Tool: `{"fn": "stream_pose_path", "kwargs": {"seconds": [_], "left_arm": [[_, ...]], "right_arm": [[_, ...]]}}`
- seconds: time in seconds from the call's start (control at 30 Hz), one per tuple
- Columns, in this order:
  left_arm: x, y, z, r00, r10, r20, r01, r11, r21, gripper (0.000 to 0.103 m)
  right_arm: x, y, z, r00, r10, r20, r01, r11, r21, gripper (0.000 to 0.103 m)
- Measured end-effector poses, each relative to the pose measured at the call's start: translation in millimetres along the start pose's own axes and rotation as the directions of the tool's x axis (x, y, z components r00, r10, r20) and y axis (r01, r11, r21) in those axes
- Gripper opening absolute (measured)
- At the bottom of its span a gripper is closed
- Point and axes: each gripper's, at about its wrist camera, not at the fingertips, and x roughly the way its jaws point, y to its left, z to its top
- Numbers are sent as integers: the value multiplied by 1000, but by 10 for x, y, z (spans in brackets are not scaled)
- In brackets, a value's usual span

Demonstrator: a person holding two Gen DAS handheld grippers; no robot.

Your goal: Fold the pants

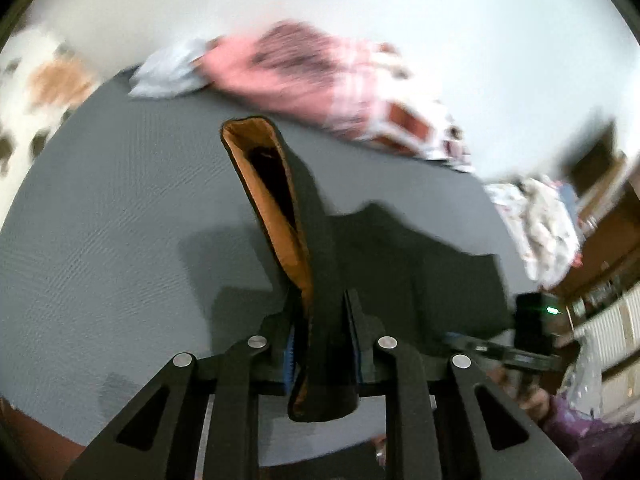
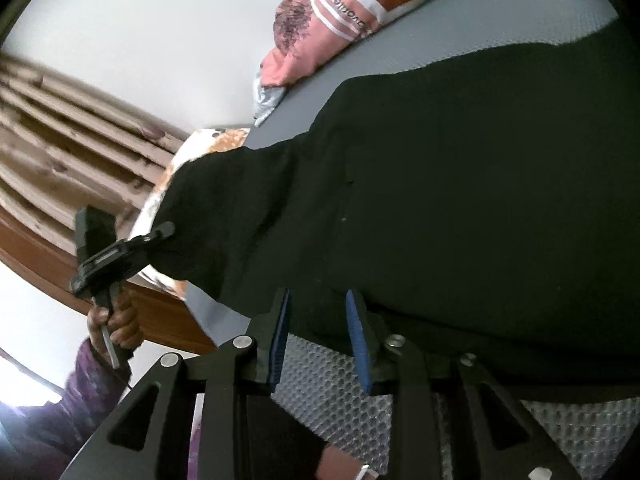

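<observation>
- We see the left gripper (image 1: 320, 344) pinching a bunched, tan-lined hem of the black pants (image 1: 320, 248), low centre of frame
- The right gripper (image 2: 318, 340) stands spread, pads bare
- The pants drape across the grey mat (image 1: 100, 220), filling the right view

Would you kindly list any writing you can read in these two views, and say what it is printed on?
"avorite": upside down on a white stripe of the pink striped cloth in the right wrist view; any letters before it are hidden by a fold.
Left wrist view: the same pink cloth is too blurred to read.
No writing shows on the black pants.
</observation>
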Motion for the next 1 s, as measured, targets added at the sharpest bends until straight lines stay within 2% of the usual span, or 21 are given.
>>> {"fn": "stream_pose_path", "kwargs": {"seconds": [0.03,0.1,0.2,0.3,0.33,0.4,0.47,0.5,0.57,0.6,0.63,0.73,0.8,0.87,0.93,1.0], "left_arm": [[-6,-272,23,1000,-29,10,29,999,34,21],[73,-679,75,997,-82,6,81,994,76,21],[440,-1315,155,985,-168,-31,171,977,127,21],[900,-1817,179,962,-256,-98,269,951,153,21],[1104,-2000,176,957,-264,-121,283,943,178,23],[1387,-2308,110,968,-231,-100,250,925,287,28],[1562,-2508,38,969,-217,-114,244,901,360,40],[1666,-2576,26,964,-210,-161,256,897,360,51],[1690,-2562,35,940,-277,-201,328,895,302,53],[1664,-2532,56,930,-311,-195,355,894,272,59],[1602,-2481,87,930,-324,-175,360,898,251,67],[1361,-2228,109,950,-297,-96,311,923,226,71],[1262,-2078,75,966,-252,-63,259,941,217,72],[1168,-1843,-21,982,-183,-36,186,962,198,73],[1174,-1601,-131,990,-139,-37,143,977,156,73],[1196,-1400,-262,992,-109,-61,115,987,113,73]], "right_arm": [[-69,-1,23,1000,3,12,-3,1000,-8,40],[-290,-26,78,999,19,49,-18,1000,-21,56],[-606,-166,147,993,68,97,-69,998,10,60],[-908,-428,172,984,115,136,-127,989,79,62],[-978,-512,170,979,139,147,-155,982,105,62],[-1137,-724,137,964,190,185,-222,960,171,64],[-1218,-895,111,946,241,218,-288,931,222,64],[-1227,-935,111,942,251,224,-302,923,236,64],[-1216,-1001,114,940,257,226,-312,915,257,65],[-1209,-1013,116,940,257,226,-312,914,259,65],[-1195,-1013,124,941,254,225,-310,915,260,65],[-1145,-978,213,955,215,205,-264,931,254,64],[-1154,-875,329,975,126,181,-162,966,201,64],[-1164,-762,448,986,55,159,-76,989,130,67],[-1097,-685,595,991,-63,114,56,996,62,67],[-947,-647,750,995,-88,56,87,996,7,67]]}}
